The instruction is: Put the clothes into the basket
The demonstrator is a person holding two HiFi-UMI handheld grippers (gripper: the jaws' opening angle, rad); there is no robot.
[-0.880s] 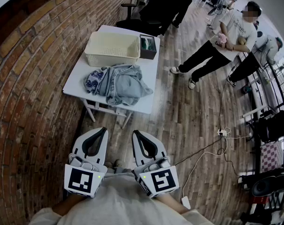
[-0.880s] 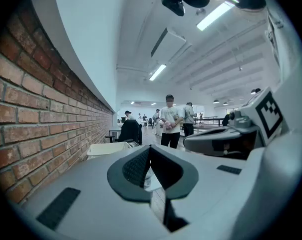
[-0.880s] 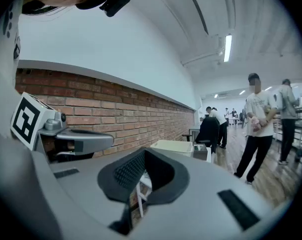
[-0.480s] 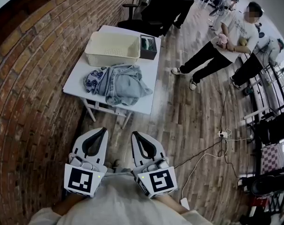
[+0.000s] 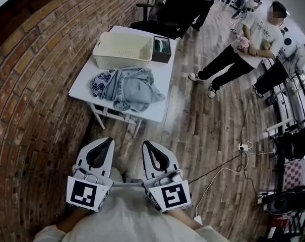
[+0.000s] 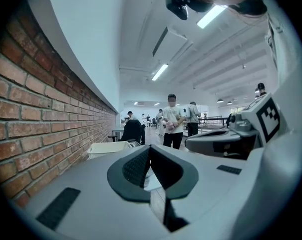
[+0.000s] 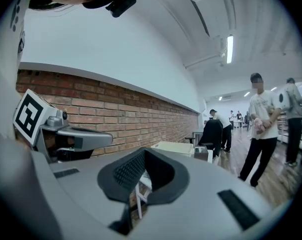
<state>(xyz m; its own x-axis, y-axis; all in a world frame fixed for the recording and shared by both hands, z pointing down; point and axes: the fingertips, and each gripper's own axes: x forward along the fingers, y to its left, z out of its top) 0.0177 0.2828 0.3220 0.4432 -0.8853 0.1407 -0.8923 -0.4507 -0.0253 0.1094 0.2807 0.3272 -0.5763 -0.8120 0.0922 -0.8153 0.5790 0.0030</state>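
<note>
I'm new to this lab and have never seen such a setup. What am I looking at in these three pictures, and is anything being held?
A person, not a robot, holds a two-fingered gripper in each hand: the left gripper and the right gripper. The marked cubes are part of them. One picture comes from a camera on the person's head, looking down; the other two come from cameras riding on each gripper, looking along its fingers. Ahead, beside a brick wall, stands a white table. On it lie a pile of clothes, a cream basket that looks empty and a small dark box beside the basket. Both grippers are shut and hold nothing; they are short of the table.
</note>
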